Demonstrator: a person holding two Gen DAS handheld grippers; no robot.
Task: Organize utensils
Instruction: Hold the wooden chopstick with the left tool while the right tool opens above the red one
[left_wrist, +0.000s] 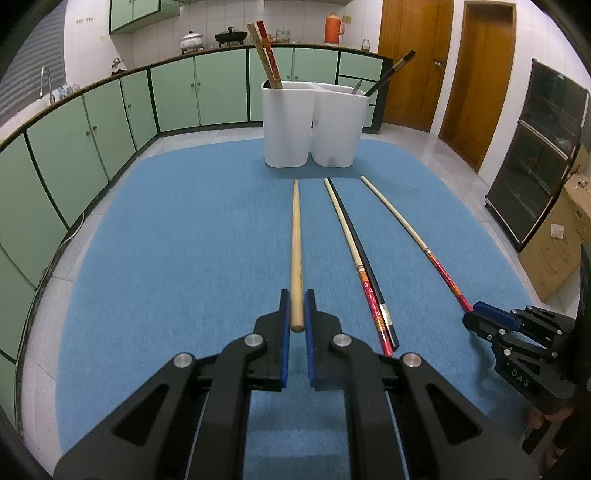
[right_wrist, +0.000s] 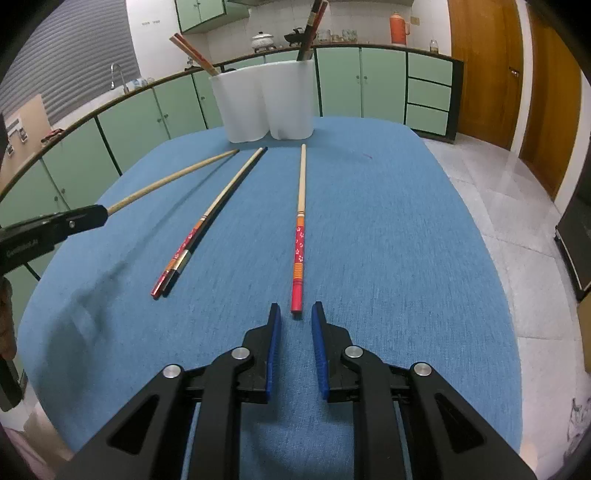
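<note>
The left gripper (left_wrist: 297, 299) is sitting low over the blue mat (left_wrist: 166, 240), its blue pads (left_wrist: 283, 332) drawn in close on either side of the thick end of the plain wooden chopstick (left_wrist: 296, 251). From the left wrist view I cannot tell whether the pads are pressing the wood or just flanking it; in the right wrist view the stick is running straight out of that gripper's tip (right_wrist: 88, 216) and appears to be casting a shadow on the mat.

The right gripper (right_wrist: 295, 314) is hovering with its jaws parted about one chopstick's width more than the stick itself, holding nothing. The red butt of the red-handled chopstick (right_wrist: 299, 251) is lying on the mat just ahead of the gap between the fingers, lined up with it but not yet between the pads.

Between the two tools, a red-handled stick and a black chopstick (left_wrist: 354, 243) are lying touching side by side, angled toward the far end of the mat.

Farther off, all the tapered tips are pointing at the white two-compartment holder (left_wrist: 310, 125), which is standing upright near the far edge. Its left compartment is holding tan and red chopsticks (left_wrist: 264, 51) leaning leftward; the right one is holding dark chopsticks (left_wrist: 391, 72) leaning right.
</note>
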